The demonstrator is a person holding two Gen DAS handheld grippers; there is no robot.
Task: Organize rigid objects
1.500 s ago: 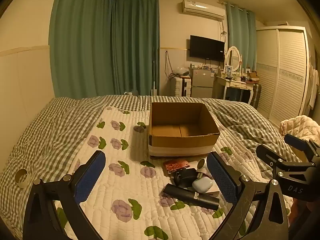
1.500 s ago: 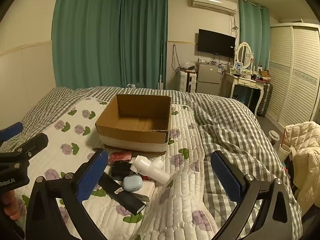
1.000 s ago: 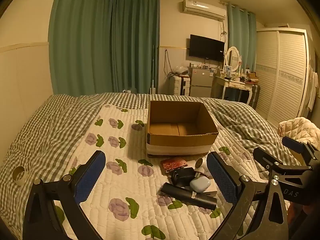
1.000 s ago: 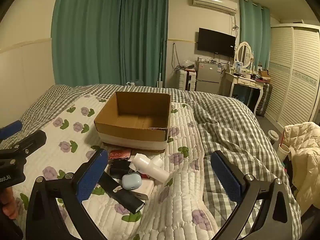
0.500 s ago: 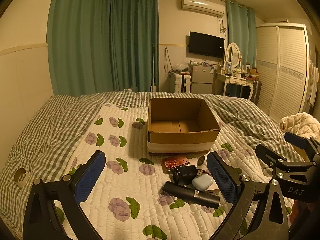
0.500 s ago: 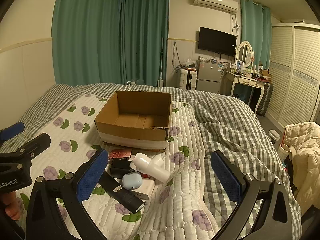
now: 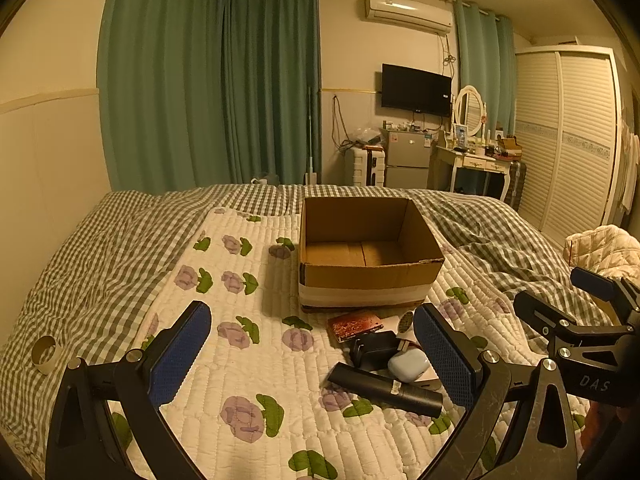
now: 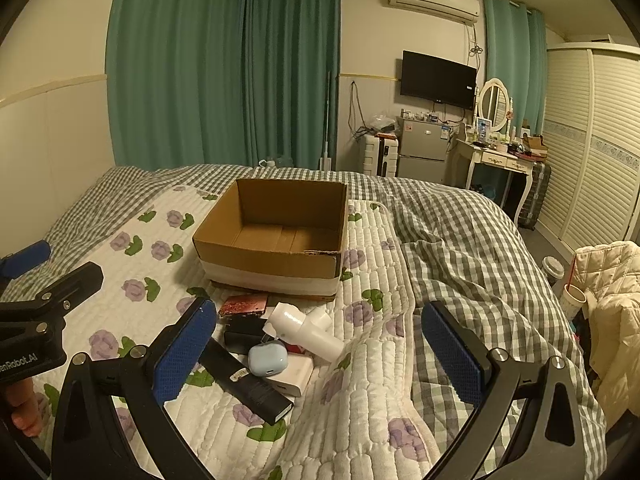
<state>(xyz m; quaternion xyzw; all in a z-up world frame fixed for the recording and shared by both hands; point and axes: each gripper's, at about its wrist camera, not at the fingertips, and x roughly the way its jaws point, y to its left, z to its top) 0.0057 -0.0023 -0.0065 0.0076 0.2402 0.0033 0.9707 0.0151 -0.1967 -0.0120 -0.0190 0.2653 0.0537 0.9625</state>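
Note:
An open, empty cardboard box stands on the flowered quilt. In front of it lies a pile: a red patterned card case, a black charger, a pale blue earbud case, a long black bar, a white bottle and a white box. My left gripper is open and empty above the quilt, left of the pile. My right gripper is open and empty over the pile's right side.
A tape roll lies on the checked blanket at far left. The checked blanket is rumpled on the right. A quilted jacket and a cup sit beside the bed. A dresser and fridge stand by the far wall.
Both views shift only slightly; the grippers hover in nearly the same place and stay open. Nothing on the bed has moved.

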